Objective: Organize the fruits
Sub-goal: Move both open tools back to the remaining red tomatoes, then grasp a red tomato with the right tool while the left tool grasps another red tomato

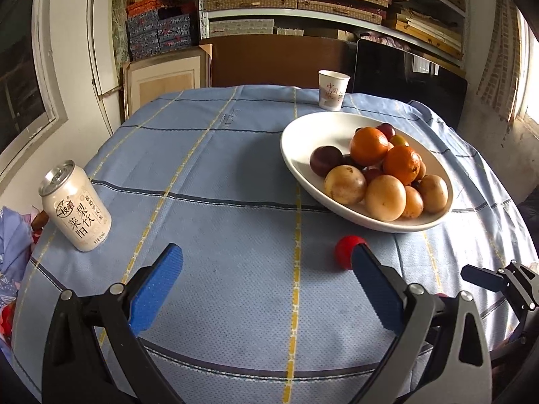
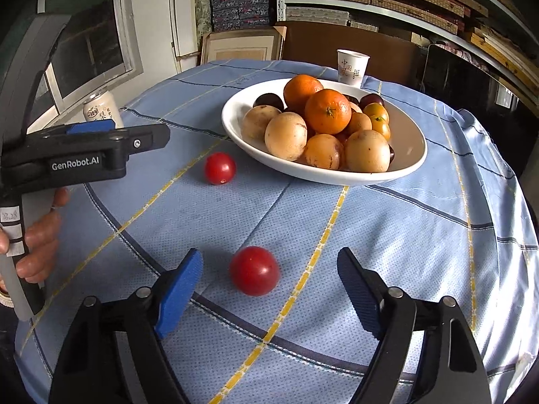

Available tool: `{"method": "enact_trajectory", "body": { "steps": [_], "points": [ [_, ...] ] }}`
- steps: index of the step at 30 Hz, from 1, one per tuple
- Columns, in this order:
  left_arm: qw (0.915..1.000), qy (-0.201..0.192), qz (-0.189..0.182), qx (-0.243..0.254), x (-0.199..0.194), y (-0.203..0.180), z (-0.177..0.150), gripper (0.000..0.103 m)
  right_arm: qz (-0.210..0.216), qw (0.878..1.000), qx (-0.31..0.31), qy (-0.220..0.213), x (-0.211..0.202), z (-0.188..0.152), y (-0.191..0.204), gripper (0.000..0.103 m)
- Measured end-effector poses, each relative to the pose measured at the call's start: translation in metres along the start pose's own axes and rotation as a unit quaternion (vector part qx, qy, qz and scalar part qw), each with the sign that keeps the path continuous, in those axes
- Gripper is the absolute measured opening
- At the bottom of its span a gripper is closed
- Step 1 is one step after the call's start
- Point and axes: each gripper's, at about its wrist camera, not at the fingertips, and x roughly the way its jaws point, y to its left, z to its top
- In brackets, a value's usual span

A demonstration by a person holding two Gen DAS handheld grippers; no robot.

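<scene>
Fruit mostly sits piled in the white bowl (image 2: 409,155) on the worktop (image 1: 219,175), which is covered by a blue checked cloth: two oranges (image 2: 327,111) on top, pale yellow round fruits (image 2: 285,136) along the near rim, dark plums (image 2: 268,101) behind. Two red tomatoes lie loose on the cloth outside the bowl. Bigger tomato (image 2: 254,270) is between the spread blue pads of the right claw (image 2: 269,269), nearer the left pad, touching neither; jaws wide apart, nothing gripped. Smaller tomato (image 2: 220,168) lies just in front of the bowl's near-left rim. Left claw (image 1: 266,259) also open and empty; its right pad partly hides that smaller tomato. Drink can (image 1: 75,205) stands upright at the worktop's left edge. Paper cup (image 1: 333,90) upright behind the bowl.
</scene>
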Motion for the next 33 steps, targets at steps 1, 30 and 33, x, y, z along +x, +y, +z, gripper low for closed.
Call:
{"method": "enact_trajectory", "body": {
  "steps": [1,30,33],
  "points": [
    [1.0000,0.001,0.000,-0.001,0.001,0.000,0.000,0.098,0.001,1.000,0.000,0.000,0.000,0.000,0.000,0.078],
    [0.9900,0.019,-0.064,0.124,0.011,-0.052,-0.018,0.072,0.012,0.996,0.092,-0.004,0.002,-0.002,-0.034,0.030],
    [0.9864,0.043,-0.102,0.122,0.024,-0.059,-0.016,0.055,0.016,0.994,0.104,-0.001,0.004,-0.002,-0.039,0.030]
  ]
}}
